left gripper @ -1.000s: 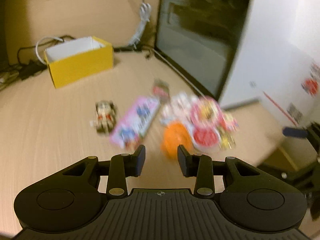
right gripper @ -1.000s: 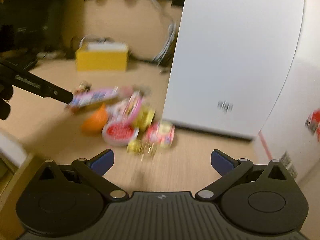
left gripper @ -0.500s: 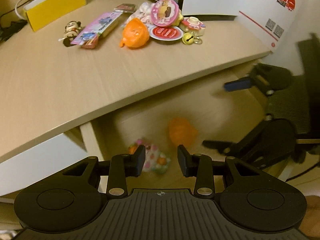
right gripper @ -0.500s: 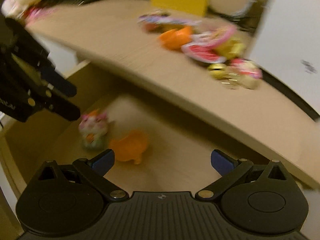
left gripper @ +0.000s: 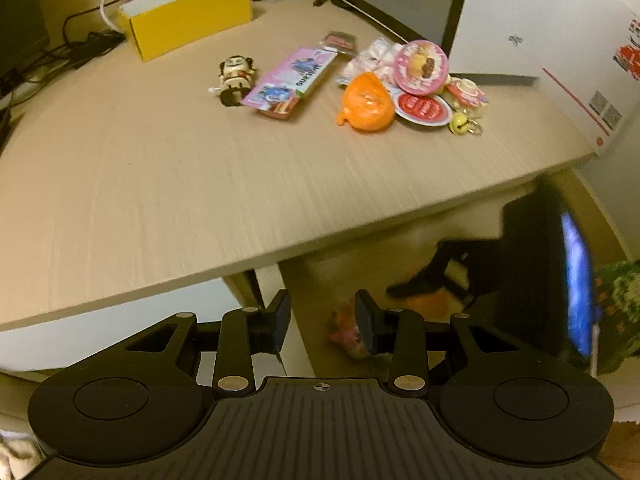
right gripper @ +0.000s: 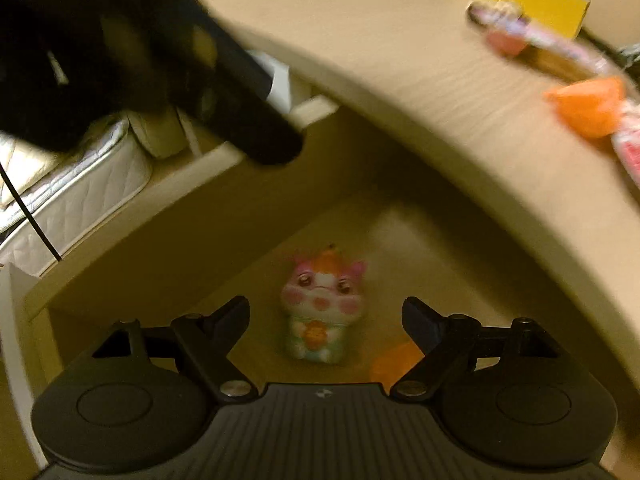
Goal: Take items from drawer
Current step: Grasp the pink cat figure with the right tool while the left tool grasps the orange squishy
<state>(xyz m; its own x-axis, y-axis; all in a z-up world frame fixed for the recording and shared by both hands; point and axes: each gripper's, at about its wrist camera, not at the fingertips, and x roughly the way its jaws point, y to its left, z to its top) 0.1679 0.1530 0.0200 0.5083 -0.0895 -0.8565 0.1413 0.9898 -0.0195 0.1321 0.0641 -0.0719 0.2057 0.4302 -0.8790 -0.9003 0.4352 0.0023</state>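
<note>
Drawer (right gripper: pixel 224 216) of pale wood stands pulled out under the light wood-grain desk (left gripper: pixel 168 184), and on its floor lie a small pastel squishy animal figure with pink cheeks and an orange tuft (right gripper: pixel 320 308) and, just beside it, a partly hidden orange soft toy (right gripper: pixel 394 364). Above them the right gripper (right gripper: pixel 326 320) hangs with its jaws spread wide, holding and touching nothing; the figure shows in the gap between its fingers. From the left wrist view the left gripper (left gripper: pixel 322 322) sits with its jaws only narrowly parted and empty, above the drawer's edge, with the pink figure blurred beyond it. On the desk top lie a yellow cardboard box (left gripper: pixel 188 14), a small wind-up figure (left gripper: pixel 236 76), a long pink-and-purple packet (left gripper: pixel 294 80) whose print is too small to read, an orange squishy toy (left gripper: pixel 366 104), round pink-lidded cups and a yellow bell keyring (left gripper: pixel 460 122). A white carton (left gripper: pixel 520 20) bears a small grey logo that cannot be made out.
</note>
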